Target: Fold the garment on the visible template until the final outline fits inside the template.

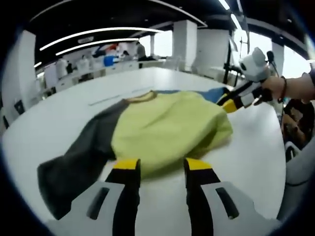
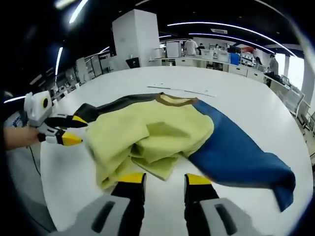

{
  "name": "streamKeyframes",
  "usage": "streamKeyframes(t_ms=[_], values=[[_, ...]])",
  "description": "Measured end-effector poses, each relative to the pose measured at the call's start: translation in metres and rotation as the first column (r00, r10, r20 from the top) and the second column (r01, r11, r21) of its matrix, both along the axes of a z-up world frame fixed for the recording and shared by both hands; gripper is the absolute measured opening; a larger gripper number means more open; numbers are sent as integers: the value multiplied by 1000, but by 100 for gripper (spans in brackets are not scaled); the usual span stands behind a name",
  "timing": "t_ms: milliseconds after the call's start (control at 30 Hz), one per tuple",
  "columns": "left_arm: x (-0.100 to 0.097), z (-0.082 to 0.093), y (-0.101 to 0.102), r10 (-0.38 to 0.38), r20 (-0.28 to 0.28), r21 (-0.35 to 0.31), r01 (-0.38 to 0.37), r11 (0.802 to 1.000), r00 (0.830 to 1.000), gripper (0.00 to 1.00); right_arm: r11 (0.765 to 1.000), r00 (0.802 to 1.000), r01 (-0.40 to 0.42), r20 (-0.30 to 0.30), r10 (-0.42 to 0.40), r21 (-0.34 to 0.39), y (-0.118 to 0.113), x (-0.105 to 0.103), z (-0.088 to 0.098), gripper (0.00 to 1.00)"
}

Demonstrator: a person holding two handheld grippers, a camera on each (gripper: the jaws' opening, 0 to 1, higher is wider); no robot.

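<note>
A long-sleeved garment lies on the white table (image 1: 59, 118). Its body is yellow-green (image 1: 167, 128), with a dark grey sleeve (image 1: 78, 162) and a blue sleeve (image 2: 236, 157). In the right gripper view the body (image 2: 147, 132) is bunched into loose folds over itself. My left gripper (image 1: 162, 167) stands open at the hem, fabric just beyond its tips. My right gripper (image 2: 165, 179) is open too, close to the crumpled yellow edge. It also shows at the blue shoulder as the right gripper (image 1: 227, 102). The left gripper (image 2: 74, 129) sits by the grey sleeve, jaws apart.
Thin line marks (image 2: 182, 90) run across the table past the brown collar (image 2: 172, 100). A hand (image 1: 275, 88) holds the right gripper. The table edge (image 1: 283, 147) curves close on the right. Desks, pillars and people stand far behind.
</note>
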State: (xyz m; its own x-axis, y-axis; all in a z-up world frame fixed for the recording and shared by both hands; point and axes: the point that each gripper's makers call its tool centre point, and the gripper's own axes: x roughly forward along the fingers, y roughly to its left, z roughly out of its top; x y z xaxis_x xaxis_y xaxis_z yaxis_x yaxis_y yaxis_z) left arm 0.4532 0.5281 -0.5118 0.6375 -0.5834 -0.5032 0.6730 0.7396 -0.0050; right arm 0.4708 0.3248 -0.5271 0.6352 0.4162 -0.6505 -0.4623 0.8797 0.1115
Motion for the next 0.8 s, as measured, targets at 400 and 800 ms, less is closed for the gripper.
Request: streamKeyframes(t_ms=[400,800], values=[[13,-13,-9,-29,5,27,29,999,1000,11,999,999,40,-10,-40,6,4,12,-14,10],[41,25,-17,-68,65,-1,68,998,996,0,999,999,50,-14,-50,10,4,11,-13,0]])
